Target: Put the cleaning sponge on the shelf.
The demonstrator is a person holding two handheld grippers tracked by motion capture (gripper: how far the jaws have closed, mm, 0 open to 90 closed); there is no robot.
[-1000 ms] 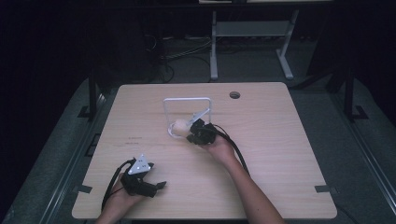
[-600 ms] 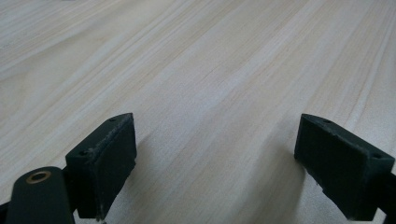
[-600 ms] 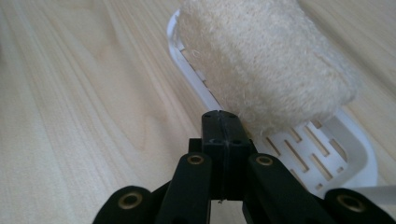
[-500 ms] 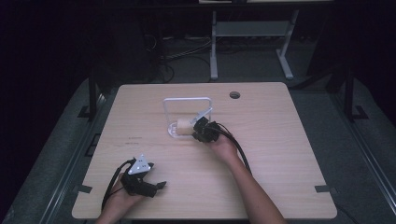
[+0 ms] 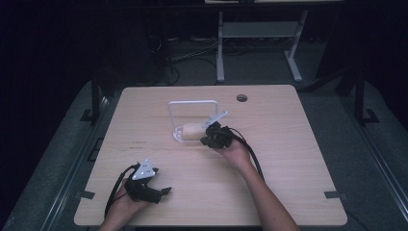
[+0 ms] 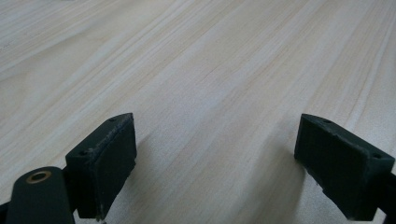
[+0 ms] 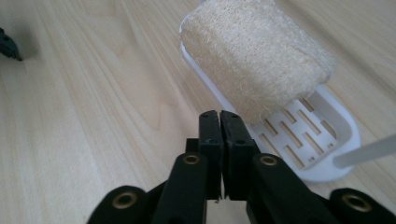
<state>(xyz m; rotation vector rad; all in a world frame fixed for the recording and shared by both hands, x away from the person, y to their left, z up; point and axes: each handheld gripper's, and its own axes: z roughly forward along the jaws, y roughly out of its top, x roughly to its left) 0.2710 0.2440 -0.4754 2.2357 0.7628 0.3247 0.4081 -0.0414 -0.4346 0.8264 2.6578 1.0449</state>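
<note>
A beige loofah sponge [image 5: 190,130] [image 7: 257,56] lies on a white slotted tray [image 5: 178,136] [image 7: 322,140] at mid table, under a white wire frame [image 5: 192,102]. My right gripper [image 5: 204,140] [image 7: 219,114] sits just right of the sponge, pointing at its near end and at the tray's edge. Its jaws stand together with only a hairline slit, having just eased apart a touch, and nothing is between them. My left gripper [image 5: 163,191] [image 6: 215,154] rests low over bare wood near the front left of the table, open and holding nothing.
The light wooden table [image 5: 288,159] has a round cable hole [image 5: 241,98] at its back right. Dark floor and a white stand's legs [image 5: 293,67] lie beyond the far edge. The left gripper's tip [image 7: 7,46] shows far off in the right gripper view.
My right gripper has drawn back slightly to the right, away from the sponge. The left gripper has stayed where it was.
</note>
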